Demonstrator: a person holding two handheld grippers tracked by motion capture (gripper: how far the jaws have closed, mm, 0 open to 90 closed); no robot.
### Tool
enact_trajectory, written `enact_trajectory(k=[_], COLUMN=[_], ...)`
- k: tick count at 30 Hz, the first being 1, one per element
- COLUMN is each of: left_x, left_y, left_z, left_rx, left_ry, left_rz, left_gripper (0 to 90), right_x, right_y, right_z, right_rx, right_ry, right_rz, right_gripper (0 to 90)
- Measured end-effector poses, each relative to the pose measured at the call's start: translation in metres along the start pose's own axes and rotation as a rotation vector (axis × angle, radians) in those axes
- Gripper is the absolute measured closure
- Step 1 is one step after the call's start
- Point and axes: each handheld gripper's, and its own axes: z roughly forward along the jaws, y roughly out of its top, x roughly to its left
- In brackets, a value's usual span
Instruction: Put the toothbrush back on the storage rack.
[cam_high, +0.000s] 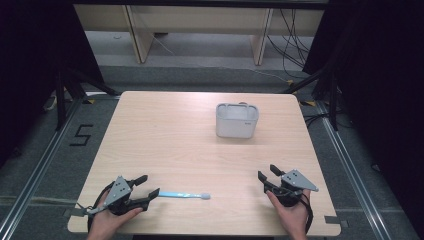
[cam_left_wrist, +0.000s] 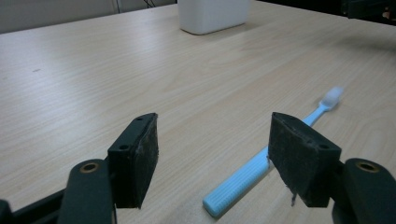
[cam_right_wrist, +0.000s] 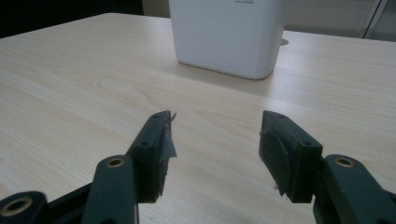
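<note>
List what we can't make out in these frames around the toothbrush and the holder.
- White holder: its inside, high view; its own walls hide it.
- Holder top, right gripper view: cut off by the upper edge.
- Print on the holder: too small.
- Toothbrush bristles, left gripper view: blurred.

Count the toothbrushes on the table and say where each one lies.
1. The light blue toothbrush lies flat near the table's front edge, its handle end between the open jaws of the left hand-held gripper. The white container's inside is hidden.
</note>
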Motion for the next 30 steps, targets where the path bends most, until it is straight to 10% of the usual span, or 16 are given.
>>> enact_trajectory(k=[6, 11, 14, 21, 26, 30], left_x=[-0.004, -0.009, -0.012, -0.016, -0.017, -0.022], left_y=[0.011, 0.028, 0.041, 0.058, 0.074, 0.081], left_z=[0.002, 0.007, 0.012, 0.023, 0.037, 0.046], left_rx=[0.060, 0.116, 0.211, 0.355, 0.543, 0.604], left_ry=[-0.039, -0.113, -0.159, -0.274, -0.340, -0.371], left_rz=[0.028, 0.092, 0.229, 0.351, 0.494, 0.508], left_gripper=[32.2, 31.9, 35.2, 43.4, 45.2, 48.1], right_x=[0.003, -0.001, 0.000, 0.000, 0.001, 0.002], right_y=[0.000, 0.000, 0.000, 0.001, 0.002, 0.002], right_z=[0.000, 0.001, 0.001, 0.001, 0.004, 0.006], right_rx=[0.014, 0.005, 0.016, 0.037, 0.051, 0.058], right_ry=[0.002, -0.004, -0.005, 0.010, 0.006, 0.019], right_rz=[0.042, -0.013, 0.002, 0.020, -0.026, -0.033], right_gripper=[44.6, 44.8, 44.7, 44.2, 44.1, 44.2])
